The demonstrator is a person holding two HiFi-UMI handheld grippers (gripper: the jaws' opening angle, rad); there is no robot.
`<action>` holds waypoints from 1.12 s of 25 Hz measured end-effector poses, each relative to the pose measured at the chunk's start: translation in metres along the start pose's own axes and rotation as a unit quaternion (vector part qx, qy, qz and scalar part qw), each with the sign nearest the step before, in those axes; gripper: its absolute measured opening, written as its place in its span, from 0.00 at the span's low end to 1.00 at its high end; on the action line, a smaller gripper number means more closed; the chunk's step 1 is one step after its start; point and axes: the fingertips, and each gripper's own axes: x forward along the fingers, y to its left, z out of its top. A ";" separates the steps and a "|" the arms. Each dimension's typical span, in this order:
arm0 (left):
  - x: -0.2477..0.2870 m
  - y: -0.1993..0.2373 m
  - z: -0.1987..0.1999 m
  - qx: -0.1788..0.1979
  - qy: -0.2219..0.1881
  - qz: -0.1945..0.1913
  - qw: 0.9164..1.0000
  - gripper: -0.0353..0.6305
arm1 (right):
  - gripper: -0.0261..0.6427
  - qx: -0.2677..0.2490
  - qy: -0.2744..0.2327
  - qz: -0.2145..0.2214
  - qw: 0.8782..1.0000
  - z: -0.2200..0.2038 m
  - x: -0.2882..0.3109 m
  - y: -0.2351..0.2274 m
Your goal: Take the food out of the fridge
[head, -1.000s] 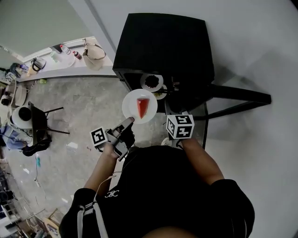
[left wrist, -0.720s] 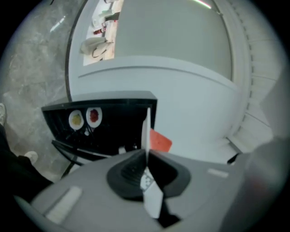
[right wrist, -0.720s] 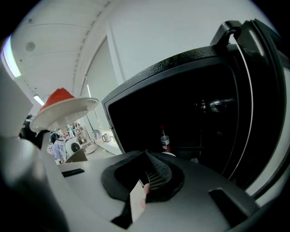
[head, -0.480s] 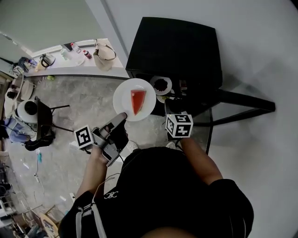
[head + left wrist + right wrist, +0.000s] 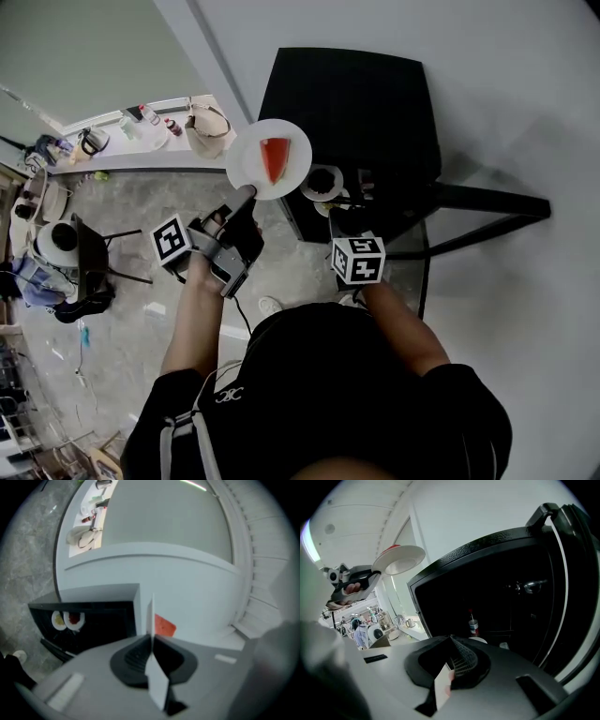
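Observation:
My left gripper (image 5: 247, 194) is shut on the rim of a white plate (image 5: 270, 157) that carries a red wedge of food (image 5: 274, 159). It holds the plate up beside the top left corner of the black fridge (image 5: 356, 103). In the left gripper view the plate (image 5: 151, 616) stands edge-on between the jaws, the red wedge (image 5: 164, 626) just past it. Two more plates of food (image 5: 323, 180) sit inside the fridge. My right gripper (image 5: 451, 640) is shut on nothing in front of the fridge opening; its marker cube (image 5: 358, 260) shows in the head view.
The fridge door (image 5: 487, 200) stands open to the right. A small can (image 5: 473, 626) stands inside the fridge. A counter (image 5: 141, 131) with a bag and bottles runs along the far left wall. A chair (image 5: 89, 258) stands on the stone floor at the left.
The left gripper has risen with the plate, from in front of the fridge opening to beside the fridge's top left corner. The right gripper has hardly moved.

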 end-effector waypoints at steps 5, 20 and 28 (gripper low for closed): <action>0.059 0.018 0.026 -0.014 -0.021 0.004 1.000 0.08 | 0.03 0.011 0.000 -0.011 1.000 0.005 0.014 -0.030; 0.079 0.030 0.030 -0.041 -0.028 0.021 0.999 0.09 | 0.03 0.025 0.008 -0.046 0.999 -0.006 -0.012 -0.024; 0.075 0.022 0.030 -0.006 -0.025 -0.016 1.000 0.24 | 0.03 0.018 0.015 -0.040 0.999 -0.011 -0.006 -0.018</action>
